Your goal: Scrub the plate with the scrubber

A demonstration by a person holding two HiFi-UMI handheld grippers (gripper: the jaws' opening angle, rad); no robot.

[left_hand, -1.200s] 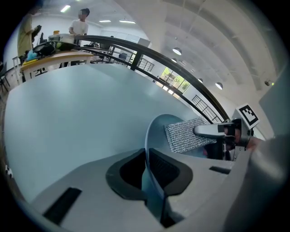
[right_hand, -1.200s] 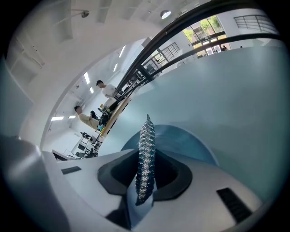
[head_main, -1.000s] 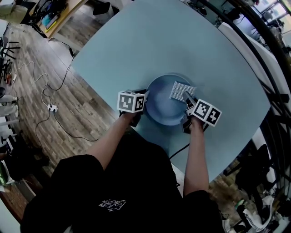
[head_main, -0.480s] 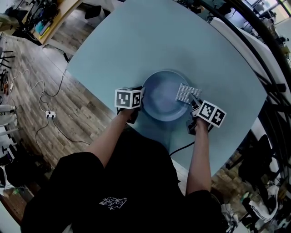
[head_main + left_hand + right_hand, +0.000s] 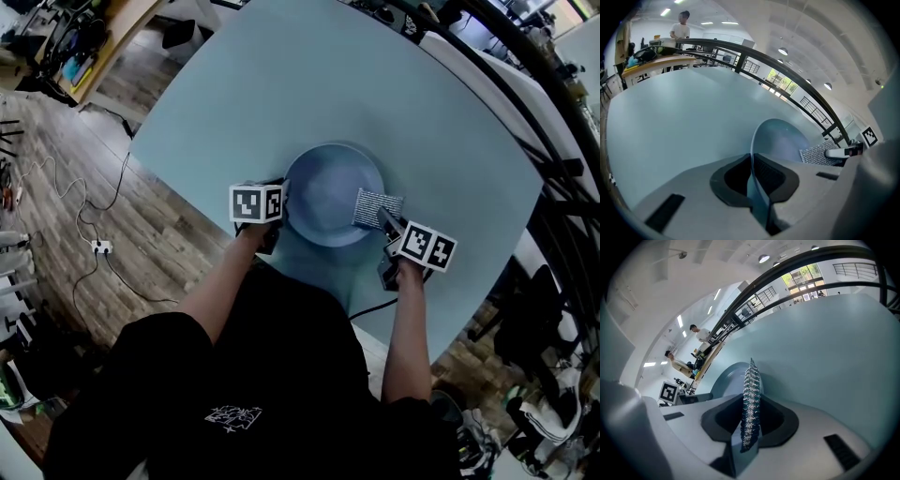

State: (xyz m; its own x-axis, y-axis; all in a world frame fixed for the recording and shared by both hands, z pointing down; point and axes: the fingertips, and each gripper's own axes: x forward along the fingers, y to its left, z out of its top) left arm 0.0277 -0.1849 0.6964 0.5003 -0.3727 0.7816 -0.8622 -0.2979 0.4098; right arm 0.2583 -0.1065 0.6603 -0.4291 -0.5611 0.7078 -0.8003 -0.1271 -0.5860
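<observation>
1. The plate (image 5: 330,192) sits on the desk (image 5: 281,84).
2. The left gripper (image 5: 283,202) has its jaws pinching the plate's left rim.
3. The right gripper (image 5: 384,220) has its jaws pinching the scrubber (image 5: 377,204) at the plate's right rim.

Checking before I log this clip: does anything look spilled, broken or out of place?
Nothing stands out. The plate sits whole on the table, left gripper clamped on its rim; the right gripper holds the scrubber over the plate's right edge. No spill shows.
</observation>
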